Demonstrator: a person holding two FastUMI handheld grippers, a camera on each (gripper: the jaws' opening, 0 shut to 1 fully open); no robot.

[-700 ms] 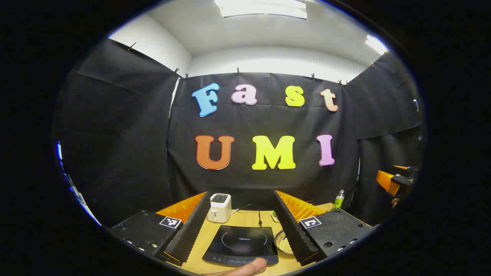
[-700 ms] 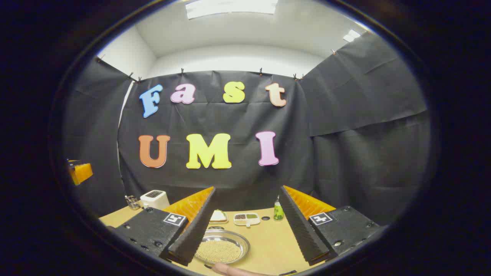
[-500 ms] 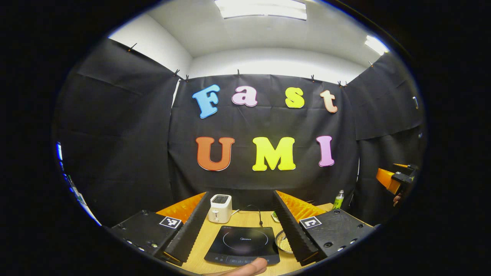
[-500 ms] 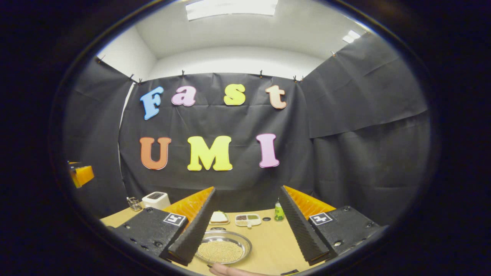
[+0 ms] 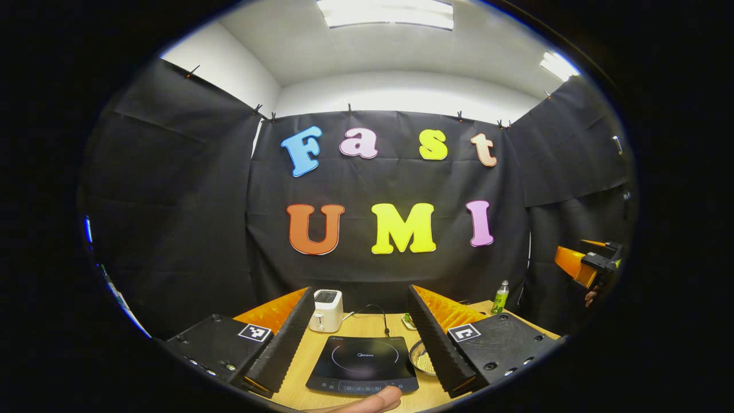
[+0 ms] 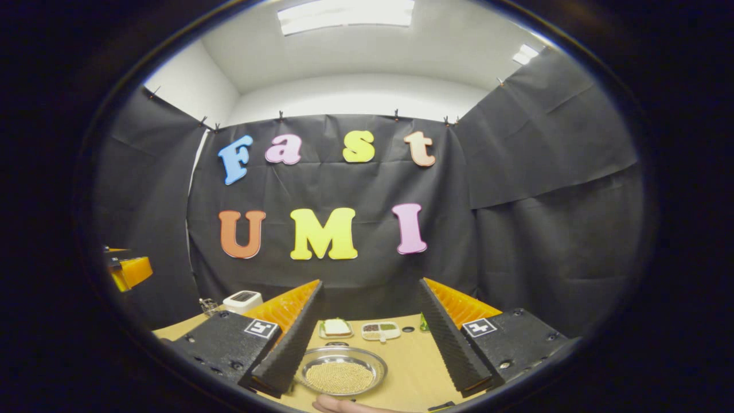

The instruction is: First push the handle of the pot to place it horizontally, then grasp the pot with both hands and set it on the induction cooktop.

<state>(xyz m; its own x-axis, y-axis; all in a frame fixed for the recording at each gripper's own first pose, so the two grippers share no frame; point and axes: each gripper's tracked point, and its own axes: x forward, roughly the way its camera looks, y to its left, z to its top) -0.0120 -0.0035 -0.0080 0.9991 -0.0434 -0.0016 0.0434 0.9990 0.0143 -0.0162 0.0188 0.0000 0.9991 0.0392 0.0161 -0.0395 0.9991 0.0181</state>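
Observation:
The pot [image 6: 343, 373] is a shallow metal pan of yellowish grains on the wooden table, low between my right gripper's [image 6: 371, 282] fingers; I cannot make out its handle. That gripper is open, held above the table with nothing in it. In the left gripper view the black induction cooktop [image 5: 362, 365] lies on the table between the fingers of my left gripper [image 5: 361, 288], which is open and holds nothing. The pot's rim [image 5: 423, 361] peeks out just right of the cooktop, partly behind a finger. Each view catches the other gripper at its edge [image 5: 585, 265] [image 6: 129, 269].
A white toaster [image 5: 325, 310] and a black cable [image 5: 373, 312] sit behind the cooktop, with a green bottle [image 5: 502, 295] at the far right. Two small food dishes [image 6: 335, 328] [image 6: 383, 328] lie behind the pot. A person's fingertip [image 5: 373, 400] shows at the bottom.
Both grippers stay open and have shifted only slightly. The right gripper view has swung a little left, so the green bottle now slips behind its right finger.

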